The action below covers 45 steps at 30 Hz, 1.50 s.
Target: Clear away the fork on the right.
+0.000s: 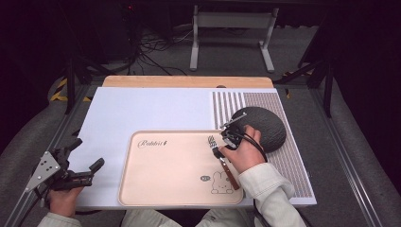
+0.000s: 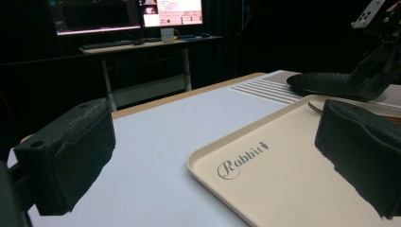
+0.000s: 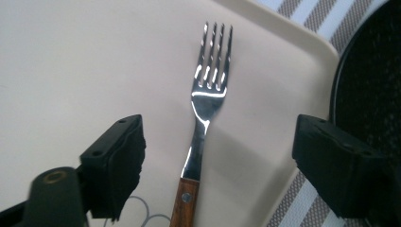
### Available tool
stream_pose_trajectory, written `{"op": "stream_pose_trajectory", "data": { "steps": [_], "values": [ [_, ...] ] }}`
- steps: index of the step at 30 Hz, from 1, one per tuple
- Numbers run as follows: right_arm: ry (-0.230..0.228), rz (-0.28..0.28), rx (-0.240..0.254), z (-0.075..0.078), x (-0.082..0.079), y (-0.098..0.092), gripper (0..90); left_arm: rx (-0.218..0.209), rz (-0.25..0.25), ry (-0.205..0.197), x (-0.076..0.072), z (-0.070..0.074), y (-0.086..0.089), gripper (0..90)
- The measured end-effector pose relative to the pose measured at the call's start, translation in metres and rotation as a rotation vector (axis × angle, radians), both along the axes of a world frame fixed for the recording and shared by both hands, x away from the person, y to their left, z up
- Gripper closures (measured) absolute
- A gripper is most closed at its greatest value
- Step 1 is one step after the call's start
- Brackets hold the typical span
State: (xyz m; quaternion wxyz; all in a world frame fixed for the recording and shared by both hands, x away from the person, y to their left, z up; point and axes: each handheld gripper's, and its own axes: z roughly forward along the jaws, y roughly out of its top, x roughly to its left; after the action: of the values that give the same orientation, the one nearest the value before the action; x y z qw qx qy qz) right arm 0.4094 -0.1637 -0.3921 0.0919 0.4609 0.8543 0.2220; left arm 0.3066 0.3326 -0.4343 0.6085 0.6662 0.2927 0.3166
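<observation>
Hovering right gripper, jaws spread, over fork

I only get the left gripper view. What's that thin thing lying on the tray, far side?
Observer: A fork, metal with a wooden handle.
Operator: Is something gripping it?
Observer: No. The right gripper has its fingers open on either side of it, not touching.
Operator: Any picture on the tray besides the word?
Observer: A rabbit drawing near its front right corner.
</observation>
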Motion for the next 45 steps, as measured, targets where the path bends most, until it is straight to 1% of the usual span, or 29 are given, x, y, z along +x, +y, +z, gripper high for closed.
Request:
{"op": "stream_pose_trajectory", "data": {
  "steps": [1,2,4,5,6,7,8,9,10,11,12,13,14,15,16,17,18,19,22,23,25,26,32,34,36,37,39,42,45],
  "values": [
    [0.000,0.000,0.000,0.000,0.000,0.000,16.4,0.000,0.000,0.000,0.000,0.000,0.000,0.0],
    [-0.030,0.062,0.015,0.004,0.002,0.000,14.8,0.001,0.000,0.000,0.000,0.000,0.000,0.0],
    [-0.061,0.115,0.018,0.007,0.003,0.002,16.1,0.003,-0.001,0.000,0.000,0.000,0.000,0.0],
    [-0.061,0.115,0.018,0.007,0.003,0.002,16.1,0.003,-0.001,0.000,0.000,0.000,0.000,0.0],
    [-0.075,0.155,0.015,0.009,0.003,0.002,18.6,0.001,-0.001,0.002,0.000,0.000,0.000,0.0],
    [-0.090,0.237,0.012,0.012,0.004,0.004,31.0,0.001,-0.001,0.000,0.000,0.000,0.000,0.0],
    [-0.090,0.237,0.012,0.012,0.004,0.004,31.0,0.001,-0.001,0.002,0.000,0.000,0.000,0.0],
    [-0.088,0.257,0.016,0.013,0.005,0.005,33.0,-0.001,-0.002,0.001,0.000,0.000,0.000,0.0],
    [-0.105,0.290,0.015,0.015,0.005,0.007,37.6,0.001,-0.001,0.002,0.000,0.000,0.000,0.0],
    [-0.113,0.310,0.012,0.016,0.006,0.008,43.2,0.004,-0.002,0.005,0.000,0.000,0.000,0.0],
    [-0.127,0.331,0.007,0.017,0.006,0.010,51.2,0.005,-0.003,0.006,0.000,0.000,0.000,0.0],
    [-0.129,0.362,0.004,0.018,0.007,0.011,61.4,0.003,-0.002,0.006,0.000,0.000,0.000,0.0],
    [-0.127,0.392,-0.001,0.019,0.008,0.014,67.3,0.003,-0.002,0.006,0.000,0.000,0.000,0.0],
    [-0.127,0.392,-0.001,0.019,0.008,0.014,67.3,0.005,-0.003,0.005,0.000,0.000,0.000,0.0],
    [-0.135,0.416,-0.002,0.020,0.009,0.016,75.6,0.003,-0.001,0.003,0.000,0.000,0.000,0.0],
    [-0.128,0.415,0.007,0.020,0.010,0.018,83.9,0.002,-0.001,0.002,0.000,0.000,0.000,0.0],
    [-0.126,0.416,0.012,0.020,0.011,0.019,88.4,0.002,-0.002,0.003,0.000,0.000,0.000,0.0],
    [-0.127,0.421,0.023,0.020,0.012,0.020,90.0,0.003,-0.002,0.003,0.000,0.000,0.000,0.0],
    [-0.113,0.437,0.036,0.018,0.017,0.022,90.0,0.004,-0.002,0.004,0.000,0.000,0.000,0.0],
    [-0.127,0.451,0.029,0.017,0.019,0.023,90.0,0.004,-0.002,0.003,0.000,0.000,0.001,0.0],
    [-0.128,0.456,0.029,0.016,0.021,0.023,90.0,0.003,-0.001,0.003,0.000,0.000,0.001,0.0],
    [-0.120,0.465,0.035,0.015,0.024,0.024,90.0,0.003,-0.001,0.003,0.000,0.000,0.001,0.0],
    [-0.111,0.527,0.023,0.005,0.038,0.026,90.0,0.004,-0.001,0.003,0.000,0.000,0.001,0.0],
    [-0.108,0.568,0.025,0.000,0.042,0.027,90.0,0.004,-0.001,0.003,0.000,0.000,0.001,0.0],
    [-0.103,0.584,0.019,-0.003,0.044,0.027,90.0,0.005,-0.001,0.004,0.000,0.000,0.001,0.0],
    [-0.094,0.602,0.019,-0.007,0.047,0.027,90.0,0.005,-0.001,0.004,0.000,0.000,0.001,0.0],
    [-0.093,0.604,0.007,-0.011,0.050,0.028,90.0,0.005,0.000,0.003,0.000,-0.001,0.001,0.0],
    [-0.089,0.610,0.011,-0.015,0.053,0.028,90.0,0.004,-0.001,0.004,0.000,-0.001,0.001,0.0],
    [-0.089,0.612,0.001,-0.020,0.056,0.030,90.0,0.003,0.000,0.004,0.000,-0.001,0.001,0.0]
  ]
}}
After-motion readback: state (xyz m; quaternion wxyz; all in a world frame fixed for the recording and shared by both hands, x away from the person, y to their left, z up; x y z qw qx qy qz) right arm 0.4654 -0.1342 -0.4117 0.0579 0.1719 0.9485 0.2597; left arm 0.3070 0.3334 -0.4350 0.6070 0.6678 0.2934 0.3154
